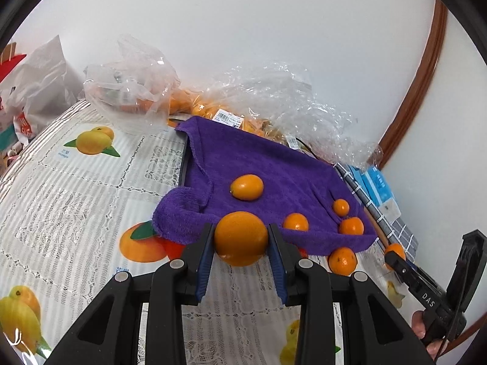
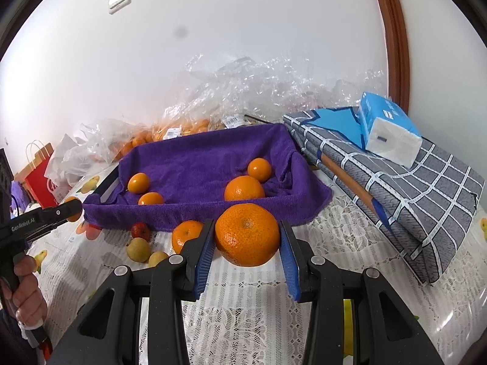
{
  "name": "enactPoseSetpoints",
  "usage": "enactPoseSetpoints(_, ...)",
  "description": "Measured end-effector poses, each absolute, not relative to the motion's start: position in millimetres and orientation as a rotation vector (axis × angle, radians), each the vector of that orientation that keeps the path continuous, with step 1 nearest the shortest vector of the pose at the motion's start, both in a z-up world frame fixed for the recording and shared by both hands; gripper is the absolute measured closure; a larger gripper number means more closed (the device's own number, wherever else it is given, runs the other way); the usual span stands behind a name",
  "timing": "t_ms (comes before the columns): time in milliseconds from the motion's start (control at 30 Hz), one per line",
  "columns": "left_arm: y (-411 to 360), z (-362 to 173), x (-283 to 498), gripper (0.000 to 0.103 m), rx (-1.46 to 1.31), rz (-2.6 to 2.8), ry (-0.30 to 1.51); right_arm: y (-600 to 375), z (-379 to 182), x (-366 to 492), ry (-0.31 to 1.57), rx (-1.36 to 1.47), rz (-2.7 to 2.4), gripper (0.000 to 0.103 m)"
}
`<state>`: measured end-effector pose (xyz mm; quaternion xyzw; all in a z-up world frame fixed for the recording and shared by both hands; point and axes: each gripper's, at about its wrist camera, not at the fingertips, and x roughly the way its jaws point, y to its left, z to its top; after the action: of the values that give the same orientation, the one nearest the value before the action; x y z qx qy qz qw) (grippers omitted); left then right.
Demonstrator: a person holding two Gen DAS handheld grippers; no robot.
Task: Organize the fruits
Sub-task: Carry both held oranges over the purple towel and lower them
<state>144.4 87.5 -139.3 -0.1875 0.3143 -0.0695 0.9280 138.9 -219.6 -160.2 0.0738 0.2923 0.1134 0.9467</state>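
Hidden: bagged oranges (image 1: pixel 197 108) are sitting behind the purple towel (image 1: pixel 258 164) under crumpled clear plastic; count is not readable. The tray under the towel is showing only as a dark edge (image 2: pixel 106 187).
Cut off: in the left wrist view the right hand-held gripper (image 1: pixel 392 254) is entering at the right edge, its jaws mostly masked by its own body.
Left hand-held gripper (image 1: pixel 241 237): jaws are pressing both sides of a smooth orange (image 1: pixel 241 238), blue pads touching it, at the towel's near edge.
Right hand-held gripper (image 2: pixel 247 237): jaws are clamping a larger dimpled mandarin (image 2: pixel 247 234), just in front of the towel's near hem.
On towel: four oranges are lying in the towel-lined tray in the right wrist view, two left (image 2: pixel 138 183), two right (image 2: pixel 244 188).
Loose on surface (image 2: pixel 243 304): one orange (image 2: pixel 185 237), a small red fruit (image 2: pixel 140 230) and two yellowish fruits (image 2: pixel 138 249) are lying beside the near hem.
Edges: folded checked cloth (image 2: pixel 411 188) with a tissue pack (image 2: pixel 386 127) is crowding the tray's right side; bags are lining the wall.
Room: lace-patterned surface nearer the cameras is lying open.
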Motion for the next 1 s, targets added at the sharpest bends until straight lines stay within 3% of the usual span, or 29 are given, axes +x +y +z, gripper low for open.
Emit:
enactPoseSetpoints(467, 84, -107, 205, 0.071, -0.357, -0.127, 0.616, -207, -100, 208, 0.516, 0.120, 0.264, 0.062)
enactPoseSetpoints(1000, 83, -147, 227, 0.071, -0.396, -0.166, 0.705, -167, -158, 269, 0.704, 0.014, 0.277, 0.062)
